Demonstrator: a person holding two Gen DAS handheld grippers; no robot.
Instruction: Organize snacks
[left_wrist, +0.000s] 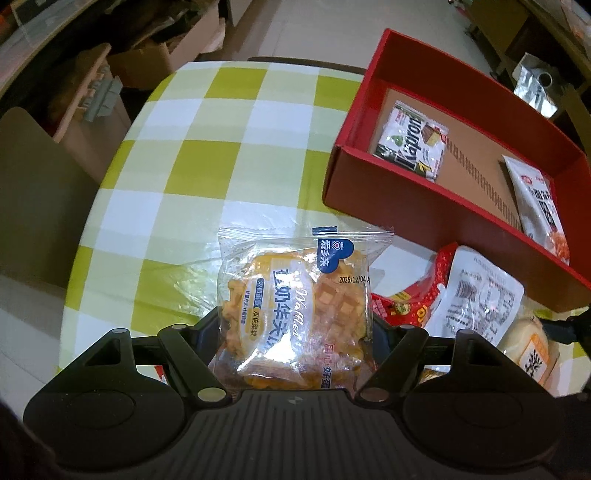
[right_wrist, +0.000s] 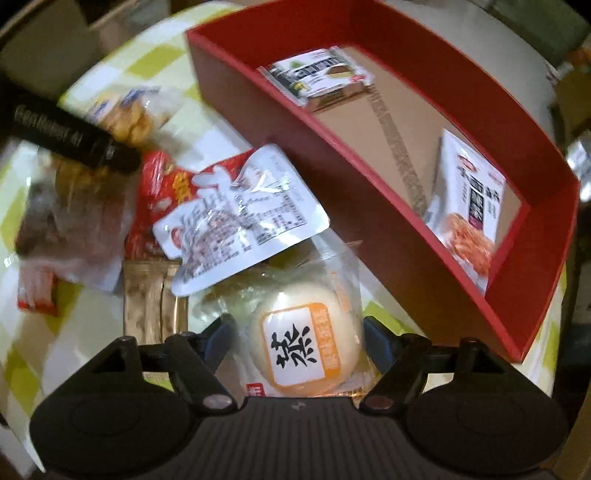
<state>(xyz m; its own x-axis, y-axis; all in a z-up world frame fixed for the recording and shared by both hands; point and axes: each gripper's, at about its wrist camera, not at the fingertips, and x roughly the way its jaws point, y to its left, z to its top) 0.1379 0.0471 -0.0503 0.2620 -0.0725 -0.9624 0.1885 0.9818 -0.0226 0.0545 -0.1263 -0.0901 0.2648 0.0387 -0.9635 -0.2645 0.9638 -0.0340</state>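
Two handheld grippers over a checked table (left_wrist: 184, 155) during snack sorting. The left gripper (left_wrist: 295, 325) points steeply down and holds a waffle pack (left_wrist: 295, 306) clenched between its fingers (left_wrist: 207, 325), which press on the wrapper's two sides; the pack hangs above the cloth, near the red box (left_wrist: 424, 206) that serves as the collecting bin. The box sits at the table's far right edge, so either hand can probably reach it, and already contains a dark wafer pack (left_wrist: 412, 144) and a white pouch (left_wrist: 535, 206). The right gripper (right_wrist: 299, 343), also pointing steeply down, straddles a bun (right_wrist: 303, 347) in clear wrap; its fingers (right_wrist: 221, 336) stand released on either side, and whether the pads touch the wrap cannot be told. The bun lies at the near end of the unsorted pile, partly under a silver-backed pouch (right_wrist: 240, 218), just beside the box wall. Judged stage: waffle ready for transfer, bun about to be grasped.
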